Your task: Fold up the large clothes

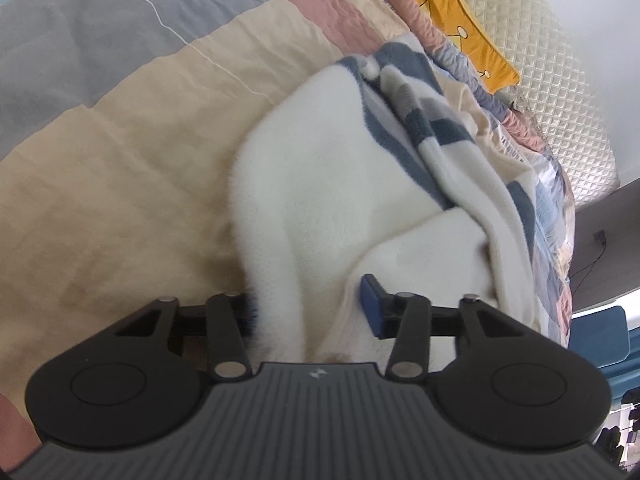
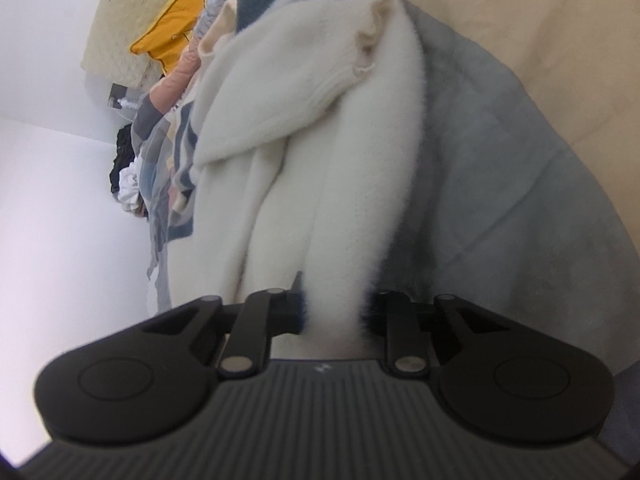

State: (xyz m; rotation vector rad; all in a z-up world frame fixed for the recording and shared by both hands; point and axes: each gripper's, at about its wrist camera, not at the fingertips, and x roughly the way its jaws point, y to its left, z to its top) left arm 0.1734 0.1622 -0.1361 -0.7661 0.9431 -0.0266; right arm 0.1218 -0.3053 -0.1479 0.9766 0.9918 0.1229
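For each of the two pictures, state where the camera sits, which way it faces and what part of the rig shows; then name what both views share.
Left wrist: sits on the left gripper, facing down along its fingers at the white fleece garment on the patchwork bedspread.
Right wrist: sits on the right gripper, facing down along a fleece fold pinched between its fingers, grey bedspread panel beside.
Shared: the garment, the yellow pillow, the quilted headboard.

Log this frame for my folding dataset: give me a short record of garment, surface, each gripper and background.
garment: white fleece garment with blue stripes, bunched on the bed
surface: patchwork bedspread, beige, grey and pink
left gripper: closed on a thick fold of the fleece
right gripper: closed on a narrow bunch of the fleece
background: yellow pillow by a quilted headboard
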